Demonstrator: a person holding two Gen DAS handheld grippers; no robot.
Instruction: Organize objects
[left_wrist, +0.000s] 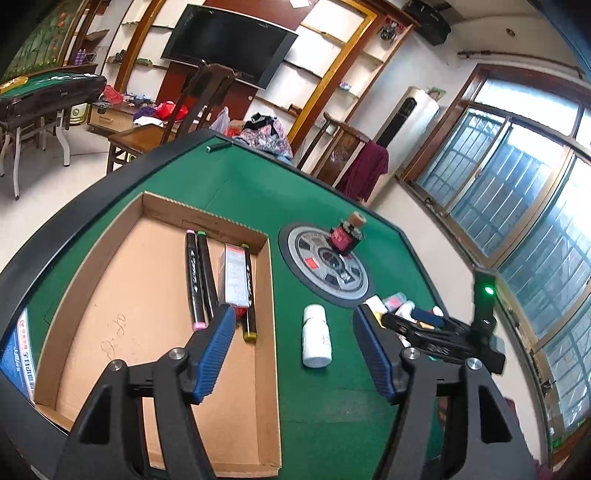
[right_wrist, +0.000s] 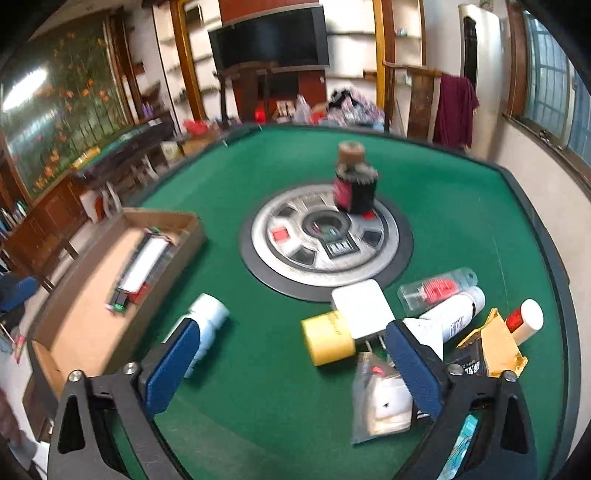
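An open cardboard box (left_wrist: 110, 295) lies on the green felt table (left_wrist: 325, 398) and holds several black markers (left_wrist: 195, 280) and a white carton (left_wrist: 234, 275). My left gripper (left_wrist: 295, 317) hangs open over the box's right wall, with a white bottle (left_wrist: 316, 341) lying on the felt below the gap, untouched. My right gripper (right_wrist: 291, 326) is open wide above the felt. Its left finger is beside the white bottle (right_wrist: 207, 321), its right finger over a pile: yellow roll (right_wrist: 327, 341), white charger (right_wrist: 362, 308), clear bag (right_wrist: 380, 398), white tube (right_wrist: 454, 314).
A dark red jar (right_wrist: 354, 184) with a cork lid stands on the table's round centre disc (right_wrist: 295, 258). A green-tipped marker (left_wrist: 218, 147) lies at the far edge. Chairs (left_wrist: 343, 155) stand behind the table. The right gripper's body (left_wrist: 443, 336) sits close at the right.
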